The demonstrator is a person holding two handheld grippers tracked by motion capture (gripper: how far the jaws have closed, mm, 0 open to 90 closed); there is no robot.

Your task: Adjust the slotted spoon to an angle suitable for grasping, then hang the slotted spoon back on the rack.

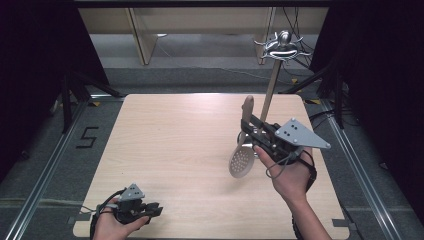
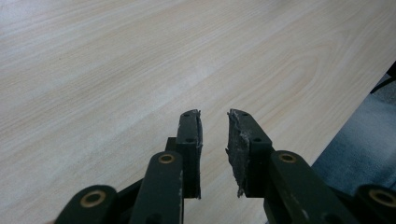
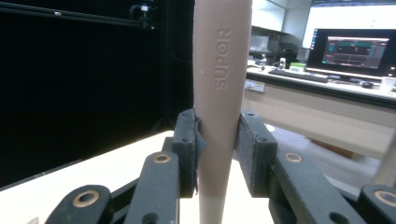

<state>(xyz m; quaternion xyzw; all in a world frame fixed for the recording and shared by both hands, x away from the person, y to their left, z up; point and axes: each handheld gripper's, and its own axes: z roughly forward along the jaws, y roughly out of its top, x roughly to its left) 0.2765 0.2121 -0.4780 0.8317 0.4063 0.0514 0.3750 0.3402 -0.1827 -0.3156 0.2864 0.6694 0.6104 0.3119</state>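
Lifted the spoon (image 1: 241, 159) off the table (image 1: 175, 140) in the right gripper (image 1: 248, 131), clamped on its handle, not hung yet on the far rack (image 1: 283, 46); left gripper (image 1: 154, 210) empty, jaws apart

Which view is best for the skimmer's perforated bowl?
High view: the skimmer's round perforated bowl hangs below the right hand-held gripper, above the table. The right gripper view shows its beige handle clamped between the pads.

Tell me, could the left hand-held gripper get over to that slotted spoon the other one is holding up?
Probably yes. The left hand-held gripper sits open at the table's near edge, and bare tabletop lies between it and the slotted spoon, which the right hand-held gripper clamps by its handle.
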